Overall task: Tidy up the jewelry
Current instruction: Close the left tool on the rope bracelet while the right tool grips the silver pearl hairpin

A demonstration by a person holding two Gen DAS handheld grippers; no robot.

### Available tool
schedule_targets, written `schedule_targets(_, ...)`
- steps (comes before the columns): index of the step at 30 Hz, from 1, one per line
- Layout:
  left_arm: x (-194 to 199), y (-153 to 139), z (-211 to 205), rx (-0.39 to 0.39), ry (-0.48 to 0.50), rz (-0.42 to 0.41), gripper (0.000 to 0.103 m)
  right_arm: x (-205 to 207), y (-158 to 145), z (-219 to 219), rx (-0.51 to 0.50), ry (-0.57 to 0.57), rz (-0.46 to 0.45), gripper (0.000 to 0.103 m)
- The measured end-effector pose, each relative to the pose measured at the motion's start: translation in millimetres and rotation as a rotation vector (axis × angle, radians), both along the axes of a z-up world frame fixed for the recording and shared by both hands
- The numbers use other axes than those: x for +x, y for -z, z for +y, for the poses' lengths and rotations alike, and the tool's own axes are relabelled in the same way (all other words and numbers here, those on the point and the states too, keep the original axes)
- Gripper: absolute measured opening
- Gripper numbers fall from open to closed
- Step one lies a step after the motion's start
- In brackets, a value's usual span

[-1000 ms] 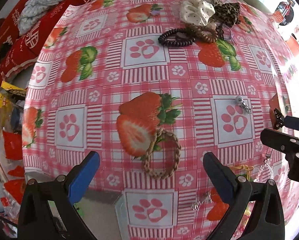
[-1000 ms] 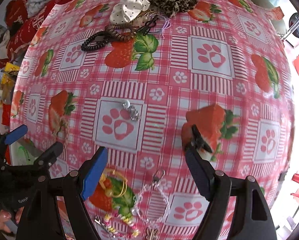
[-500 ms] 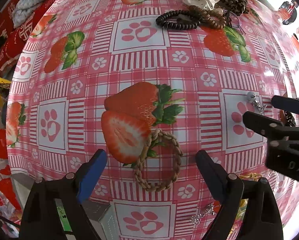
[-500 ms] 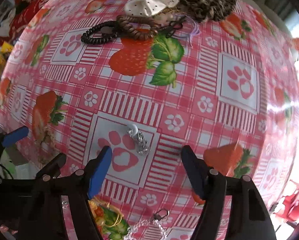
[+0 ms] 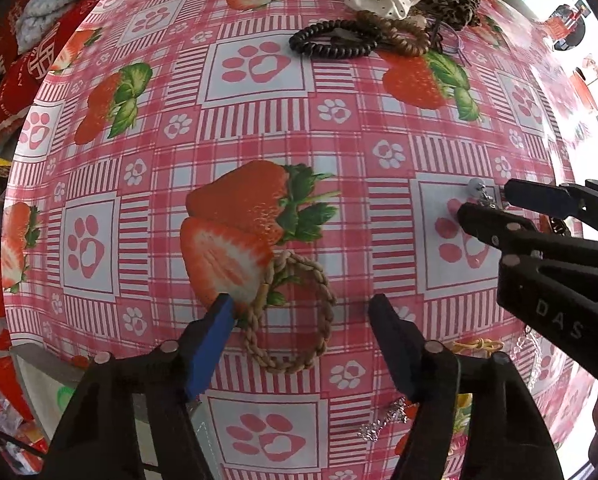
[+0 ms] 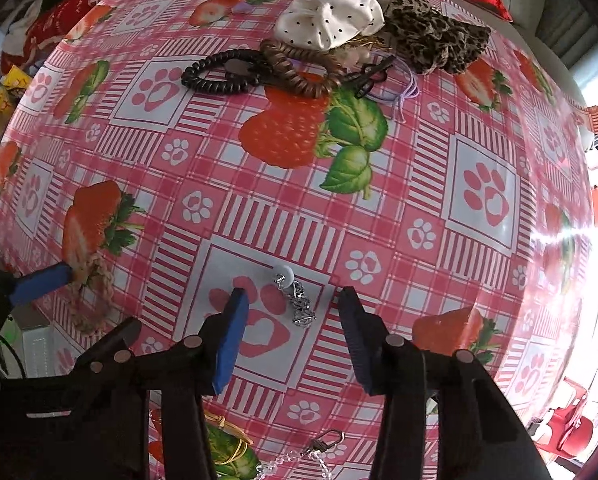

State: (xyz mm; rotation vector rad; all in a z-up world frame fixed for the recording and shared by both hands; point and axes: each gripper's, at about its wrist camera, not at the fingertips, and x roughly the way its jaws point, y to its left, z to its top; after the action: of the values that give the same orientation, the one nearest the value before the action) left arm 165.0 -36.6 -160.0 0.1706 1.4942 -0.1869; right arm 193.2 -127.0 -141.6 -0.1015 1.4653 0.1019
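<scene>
A tan braided bracelet (image 5: 329, 308) lies on the strawberry tablecloth (image 5: 339, 152). My left gripper (image 5: 299, 314) points down over it with the bracelet between its closing jaws. The blue pad (image 5: 215, 340) is at the bracelet's left side; the black finger stands apart on its right. A small silver earring with a pale bead (image 6: 297, 300) lies on a paw print. My right gripper (image 6: 293, 312) straddles it, jaws closing, pads not touching it. The left view shows the right gripper (image 5: 495, 204) beside the earring (image 5: 479, 192). The right view shows the left gripper's blue pad (image 6: 43, 280) against the bracelet (image 6: 95, 280).
At the far side lies a pile: black coil hair tie (image 6: 219, 74), brown coil tie (image 6: 295, 72), white dotted scrunchie (image 6: 331, 16), leopard scrunchie (image 6: 435, 40). Near me are a clear bead chain with clasp (image 6: 323, 444), a yellow cord (image 6: 227, 428) and a silver piece (image 5: 383, 424).
Both grippers came down closer to the cloth and their jaws narrowed. The right gripper shifted from above the bead chain to over the silver earring; the left settled around the braided bracelet.
</scene>
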Motion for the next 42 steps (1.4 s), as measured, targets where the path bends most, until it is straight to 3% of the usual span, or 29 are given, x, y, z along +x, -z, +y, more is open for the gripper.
schedule_targets(7,-10,-14,-7,-0.017,0.024,-0.005,0.036,6,0,2,0.001,-0.003,0.004,0.038)
schedule_targets(8,-11,-16,-8,-0.024,0.026,-0.007,0.022,6,-1,0,0.002,-0.003,0.004,0.034)
schedule_targets(9,-12,-18,-8,-0.031,0.027,-0.005,0.018,5,-3,1,0.002,-0.002,0.004,0.028)
schedule_targets(11,-14,-24,-9,-0.038,0.025,-0.014,0.018,-1,-6,-3,0.002,-0.001,0.004,0.013)
schedule_targets(12,-14,-26,-8,-0.047,0.026,-0.023,0.018,-3,-7,-2,0.004,0.003,0.004,0.013)
schedule_targets(17,-20,-48,-12,-0.077,0.046,-0.062,0.018,-8,-14,-14,0.027,0.056,-0.014,0.013)
schedule_targets(21,-23,-63,-13,-0.098,0.041,-0.077,0.018,-13,-22,-34,0.118,0.099,-0.006,0.013)
schedule_targets(31,-43,-95,5,-0.159,0.020,-0.112,0.018,-42,-43,-73,0.219,0.195,0.002,0.013)
schedule_targets(42,-71,-125,34,-0.199,-0.020,-0.140,0.018,-72,-67,-65,0.250,0.191,-0.002,0.013)
